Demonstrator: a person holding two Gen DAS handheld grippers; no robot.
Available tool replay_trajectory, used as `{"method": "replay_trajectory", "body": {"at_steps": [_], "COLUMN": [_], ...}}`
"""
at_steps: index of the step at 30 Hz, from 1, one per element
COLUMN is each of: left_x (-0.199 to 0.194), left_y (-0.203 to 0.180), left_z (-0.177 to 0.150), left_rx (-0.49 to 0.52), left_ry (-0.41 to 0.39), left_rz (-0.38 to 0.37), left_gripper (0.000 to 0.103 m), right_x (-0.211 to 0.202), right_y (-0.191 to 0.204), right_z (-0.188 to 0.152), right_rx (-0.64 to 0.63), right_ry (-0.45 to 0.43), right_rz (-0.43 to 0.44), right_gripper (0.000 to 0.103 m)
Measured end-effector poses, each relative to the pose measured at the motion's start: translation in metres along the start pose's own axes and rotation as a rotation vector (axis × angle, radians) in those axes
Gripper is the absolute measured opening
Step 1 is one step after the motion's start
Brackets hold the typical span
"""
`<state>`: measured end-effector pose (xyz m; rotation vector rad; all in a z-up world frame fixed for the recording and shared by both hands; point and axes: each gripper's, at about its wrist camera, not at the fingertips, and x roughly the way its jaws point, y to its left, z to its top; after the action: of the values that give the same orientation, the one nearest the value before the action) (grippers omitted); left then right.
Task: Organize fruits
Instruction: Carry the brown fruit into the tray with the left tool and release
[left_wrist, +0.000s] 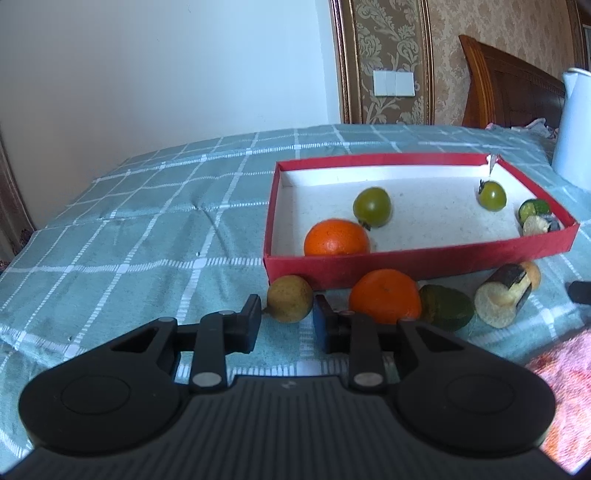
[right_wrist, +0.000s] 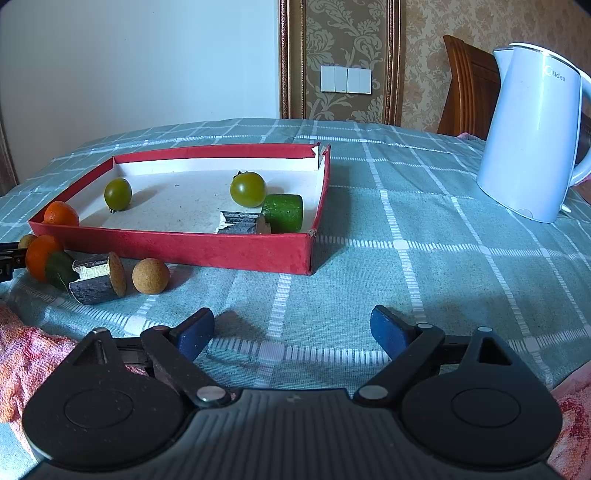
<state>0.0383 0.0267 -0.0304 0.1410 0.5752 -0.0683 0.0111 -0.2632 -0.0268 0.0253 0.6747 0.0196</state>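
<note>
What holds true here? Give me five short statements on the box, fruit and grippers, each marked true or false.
1. Two green tomatoes lie inside the red box. True.
2. Both oranges are in the box. False: one orange is inside, the other orange lies on the cloth before it.
3. The right gripper holds a fruit. False: it is open and empty.
4. The white kettle stands outside the box. True.
5. The left gripper is closed on the small brown fruit. True.

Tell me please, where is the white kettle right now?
In the right wrist view, the white kettle stands upright at far right on the checked cloth, beyond and right of the red box.
</note>
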Motion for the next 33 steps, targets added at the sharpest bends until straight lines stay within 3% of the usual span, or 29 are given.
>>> {"method": "replay_trajectory", "body": {"at_steps": [9,17,33], "left_x": [-0.012,0.018,0.123], "left_y": [0.001,0.003,-0.002], "left_z": [0.024,0.060,0.093], "left_rx": [0.004,-0.021,-0.066], "left_ry": [-0.064,-0.065,0.086], "left_rz": [-0.032,-0.040,-0.078], "left_gripper": [0.027,0.027,0.027], "right_x": [0.000,0.000,0.001], "right_y": [0.000,0.000,0.002], "right_z": [0.000,0.000,0.000], "right_rx": [0.000,0.000,-0.001], "right_ry": [0.000,0.000,0.001], "right_rz": [0.000,0.000,0.001], "right_gripper": [0.092,0.093,0.094]}}
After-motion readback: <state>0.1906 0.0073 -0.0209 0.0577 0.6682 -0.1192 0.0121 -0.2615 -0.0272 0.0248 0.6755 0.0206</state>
